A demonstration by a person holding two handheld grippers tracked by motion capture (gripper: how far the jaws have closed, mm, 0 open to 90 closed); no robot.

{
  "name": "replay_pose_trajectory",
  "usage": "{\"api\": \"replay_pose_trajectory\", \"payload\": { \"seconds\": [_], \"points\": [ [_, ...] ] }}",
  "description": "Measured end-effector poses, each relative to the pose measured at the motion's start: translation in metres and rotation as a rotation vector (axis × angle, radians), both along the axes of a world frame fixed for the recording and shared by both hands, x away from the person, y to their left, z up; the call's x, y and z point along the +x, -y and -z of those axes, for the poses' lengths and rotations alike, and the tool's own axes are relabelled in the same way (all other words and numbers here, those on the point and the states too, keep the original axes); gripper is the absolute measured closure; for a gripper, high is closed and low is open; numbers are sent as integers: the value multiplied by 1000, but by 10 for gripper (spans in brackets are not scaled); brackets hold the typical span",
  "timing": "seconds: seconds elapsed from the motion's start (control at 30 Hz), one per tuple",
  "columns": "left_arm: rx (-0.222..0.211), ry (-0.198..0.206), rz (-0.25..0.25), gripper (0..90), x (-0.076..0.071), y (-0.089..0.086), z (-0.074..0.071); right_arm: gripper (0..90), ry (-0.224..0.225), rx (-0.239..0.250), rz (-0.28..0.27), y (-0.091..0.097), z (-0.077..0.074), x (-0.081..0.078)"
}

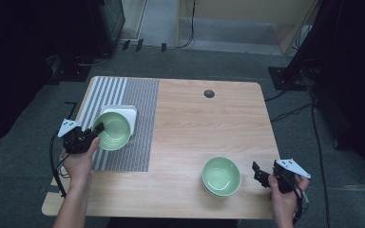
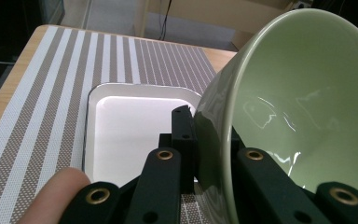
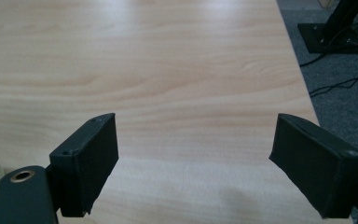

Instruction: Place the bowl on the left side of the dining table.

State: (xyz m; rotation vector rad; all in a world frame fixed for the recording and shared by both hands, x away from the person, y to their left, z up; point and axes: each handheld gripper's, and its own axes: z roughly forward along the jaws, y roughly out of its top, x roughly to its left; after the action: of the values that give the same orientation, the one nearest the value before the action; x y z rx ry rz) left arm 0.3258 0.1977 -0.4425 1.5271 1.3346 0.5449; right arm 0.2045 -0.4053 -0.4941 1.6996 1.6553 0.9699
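- Left gripper view: the left gripper (image 2: 200, 154) is clamped on the rim of a pale green bowl (image 2: 303, 107), one black jaw outside the wall and one inside. The bowl hangs tilted, its mouth turned sideways, just above a white square tray (image 2: 135, 126).
- In the high view, the left gripper (image 1: 96, 129) holds that bowl (image 1: 113, 130) over the tray (image 1: 129, 113), which lies on a grey and white striped mat (image 1: 140, 123) at the table's left side.
- The bowl looks glazed and hard, like ceramic: glossy highlights streak its inside. I judge it stiff, fairly heavy for a rim pinch, slippery at the glaze and liable to chip or break if dropped.
- A grip on one point of the rim lets the bowl swing. A firm hold deep over the wall, with slow lowering, seems the safest way to set it down.
- Right gripper view: the right gripper (image 3: 193, 158) stands wide apart, with nothing between its jaws and bare wooden table (image 3: 168, 70) beneath.
- In the high view, the right gripper (image 1: 260, 175) sits just beside a second green bowl (image 1: 221, 175) near the table's front edge, not touching it. That bowl appears stacked on another.
- The nearest rim of that stack, facing the parted jaws, looks like the natural place to take hold.
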Motion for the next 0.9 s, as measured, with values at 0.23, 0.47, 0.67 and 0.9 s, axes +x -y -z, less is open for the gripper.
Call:
{"api": "replay_pose_trajectory", "payload": {
  "seconds": [0.23,0.47,0.67,0.9],
  "points": [
    [0,1,-26,839,10,-6,-4,140,-65,-34,-29,1,16,-4],
    [9,-21,-44,840,26,-10,-4,135,-132,-65,-47,-4,29,0],
    [17,-46,-54,841,39,-9,0,106,-134,-87,-24,-7,31,1],
    [11,-80,-73,841,54,-8,7,92,-137,-87,-21,-7,31,2]
  ]
}}
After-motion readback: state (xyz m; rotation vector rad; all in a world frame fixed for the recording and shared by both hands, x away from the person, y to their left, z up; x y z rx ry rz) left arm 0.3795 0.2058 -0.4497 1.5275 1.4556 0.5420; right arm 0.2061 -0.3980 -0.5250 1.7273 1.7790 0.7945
